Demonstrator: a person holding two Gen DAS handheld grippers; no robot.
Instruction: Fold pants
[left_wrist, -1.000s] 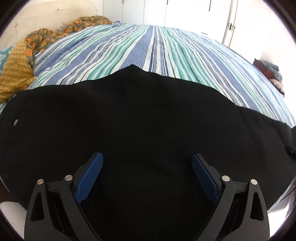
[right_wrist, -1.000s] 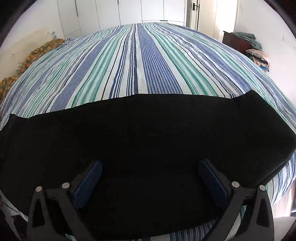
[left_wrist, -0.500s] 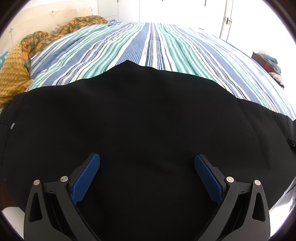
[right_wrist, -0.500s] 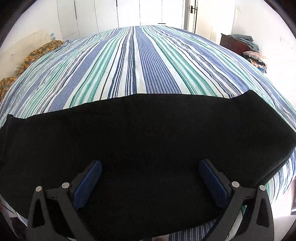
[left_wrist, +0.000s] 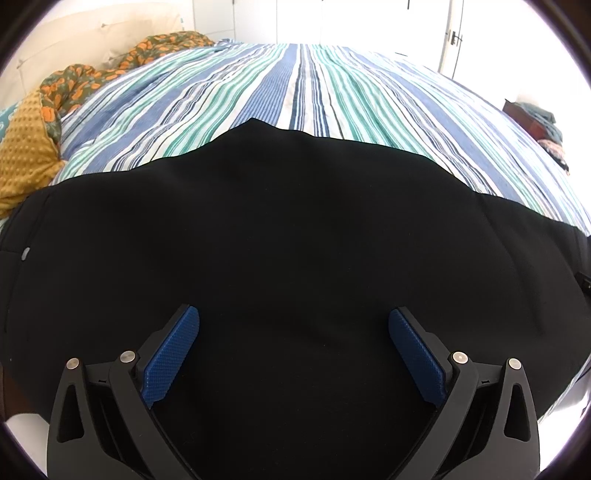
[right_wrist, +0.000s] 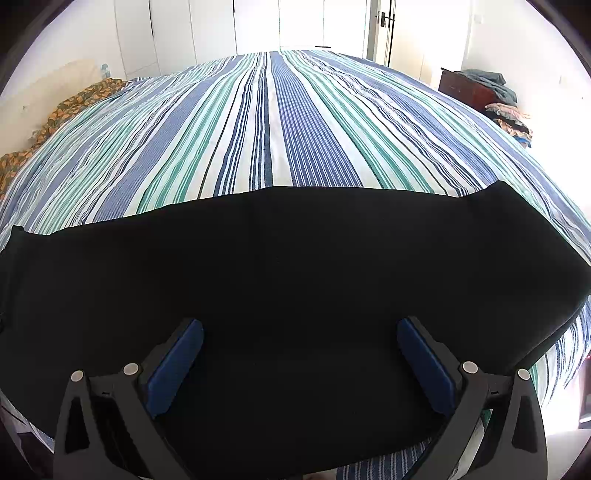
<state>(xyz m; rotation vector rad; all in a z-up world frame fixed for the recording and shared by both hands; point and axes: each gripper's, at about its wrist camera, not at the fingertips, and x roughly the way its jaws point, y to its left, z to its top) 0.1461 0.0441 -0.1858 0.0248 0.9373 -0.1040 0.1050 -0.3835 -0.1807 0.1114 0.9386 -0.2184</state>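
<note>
Over the near edge of the bed, the left wrist view showed the black pants spread flat across the striped bedspread, filling most of the lower frame. The left gripper hung just above the dark cloth with its two blue pads standing wide apart and nothing between them. Whether the pads touched the fabric could not be told, since the cloth was too dark to show a shadow or a dent. A peak in the far edge of the pants pointed up the bed, and a small grey button sat near the left end, which suggested the waist lay that way. A yellow blanket and a patterned cover were bunched at the far left corner. From the right wrist view, the pants ran as a long band across the bedspread, the right end close to the edge of the bed. The right gripper was likewise spread wide and empty above the cloth. A pile of clothes lay off to the right beyond the bed. Judging by this, the pants seemed laid out and smoothed, perhaps already folded leg over leg, while the crosswise folds remained to be done and no edge had yet been gripped.
</note>
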